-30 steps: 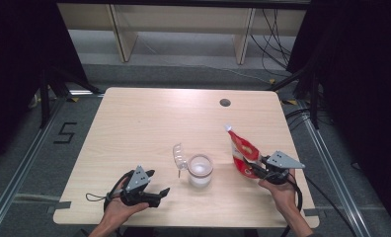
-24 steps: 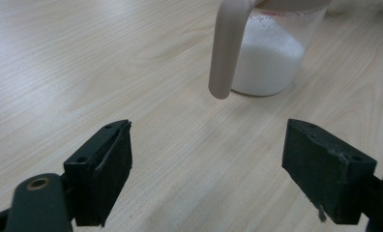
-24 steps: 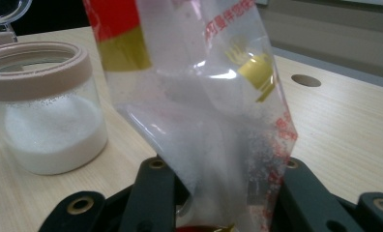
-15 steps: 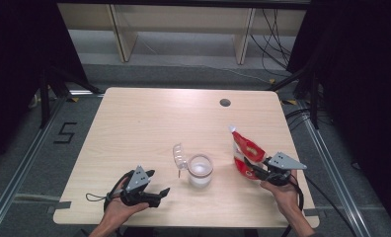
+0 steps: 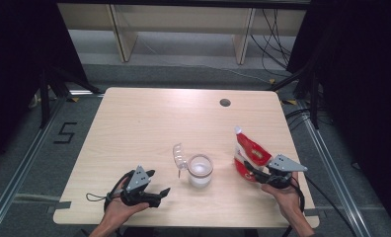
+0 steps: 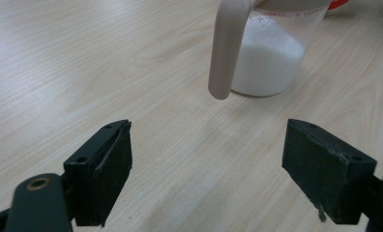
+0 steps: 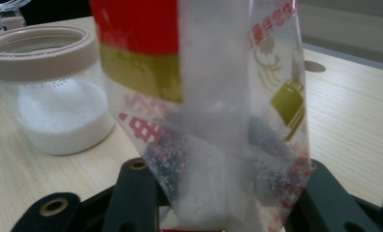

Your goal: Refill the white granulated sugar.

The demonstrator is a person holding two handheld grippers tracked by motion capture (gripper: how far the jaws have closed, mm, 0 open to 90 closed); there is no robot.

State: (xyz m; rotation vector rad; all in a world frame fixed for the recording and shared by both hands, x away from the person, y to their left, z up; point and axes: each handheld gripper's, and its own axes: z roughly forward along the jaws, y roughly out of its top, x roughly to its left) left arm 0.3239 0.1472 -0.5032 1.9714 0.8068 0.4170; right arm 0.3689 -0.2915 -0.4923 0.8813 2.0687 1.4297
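Seen from the high view: a red-and-clear pouch (image 5: pixel 250 154) standing tilted near the right front of the light wooden table (image 5: pixel 149 118), long axis running from its base at the right gripper (image 5: pixel 248 170) up and away toward the table's far edge, white top corner pointing to the back and slightly left. Base of the pouch set between the right gripper's jaws, which have just been opening; pads apparently loosened around the lower end, contact with the film not clear enough to call. From the right gripper view, pouch (image 7: pixel 204 111) rising upright between the two black jaws, red and gold band across the top, clear lower part holding white grains, red printed characters on the film.

Just left of the pouch and apart from it, an open clear jar (image 5: pixel 200 170) with a pale collar, a layer of white granules in its bottom, hinged lid (image 5: pixel 179 155) flipped back to the left. Same jar (image 7: pixel 54 92) visible at left in the right gripper view.

Left gripper (image 5: pixel 156 187) held low near the front left edge, jaws spread wide, nothing between them, pointing toward the jar. In the left gripper view, jar (image 6: pixel 272 53) ahead on the tabletop, its beige lid strap (image 6: pixel 227 48) hanging down in front.

Round dark hole (image 5: pixel 225 102) near the far right of the table.
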